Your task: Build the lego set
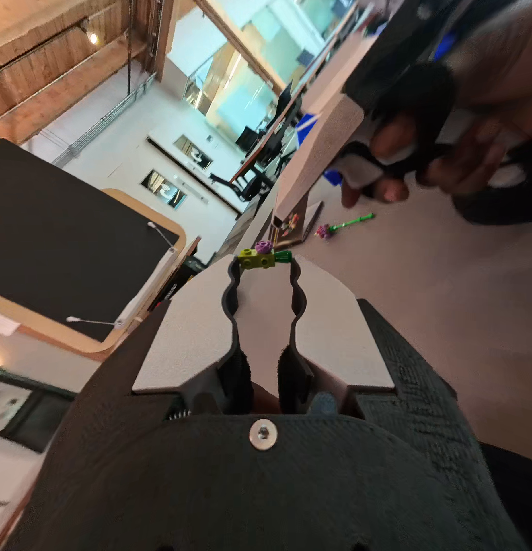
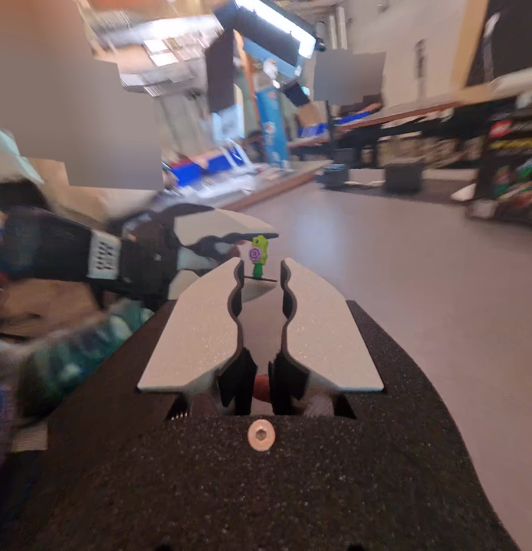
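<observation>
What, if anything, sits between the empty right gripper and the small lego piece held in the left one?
Nothing visible. The right gripper is open and empty, and the lime lego piece with its purple flower lies just beyond its tips, clamped in the left gripper.

We see open tabletop [image 2: 407,298] ahead and right of the right claw [image 2: 261,265]. On its left, the left claw [image 2: 263,259] with its lego piece [image 2: 260,253] blocks passage. In the left wrist view, a booklet [image 1: 297,226] and flower stem [image 1: 345,225] lie beyond, well apart.
</observation>
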The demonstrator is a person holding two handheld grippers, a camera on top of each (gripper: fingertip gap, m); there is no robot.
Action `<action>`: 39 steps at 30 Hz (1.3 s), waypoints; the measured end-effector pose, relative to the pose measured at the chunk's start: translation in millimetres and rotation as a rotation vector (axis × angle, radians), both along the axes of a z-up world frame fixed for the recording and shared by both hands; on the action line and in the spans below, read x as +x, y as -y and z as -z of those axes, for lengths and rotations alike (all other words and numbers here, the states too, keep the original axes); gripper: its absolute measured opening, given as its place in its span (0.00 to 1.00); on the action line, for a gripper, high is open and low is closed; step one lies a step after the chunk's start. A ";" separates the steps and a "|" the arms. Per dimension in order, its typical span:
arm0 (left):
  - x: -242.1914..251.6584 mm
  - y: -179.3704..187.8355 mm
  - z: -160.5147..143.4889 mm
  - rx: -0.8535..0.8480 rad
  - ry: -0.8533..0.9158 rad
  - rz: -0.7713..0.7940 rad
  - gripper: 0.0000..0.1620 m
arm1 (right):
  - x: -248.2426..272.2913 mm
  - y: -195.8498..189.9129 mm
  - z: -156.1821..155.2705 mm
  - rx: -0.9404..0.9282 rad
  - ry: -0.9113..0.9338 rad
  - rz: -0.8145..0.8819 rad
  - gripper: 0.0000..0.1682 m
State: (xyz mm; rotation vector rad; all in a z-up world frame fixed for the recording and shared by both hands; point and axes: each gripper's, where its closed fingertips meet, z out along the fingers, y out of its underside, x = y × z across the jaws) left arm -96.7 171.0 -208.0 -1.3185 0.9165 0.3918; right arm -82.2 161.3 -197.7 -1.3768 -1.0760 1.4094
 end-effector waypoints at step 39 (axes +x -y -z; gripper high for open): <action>11.6 -4.3 20.9 -0.058 -0.166 -0.045 0.19 | -3.7 -0.9 23.1 0.229 0.163 0.157 0.05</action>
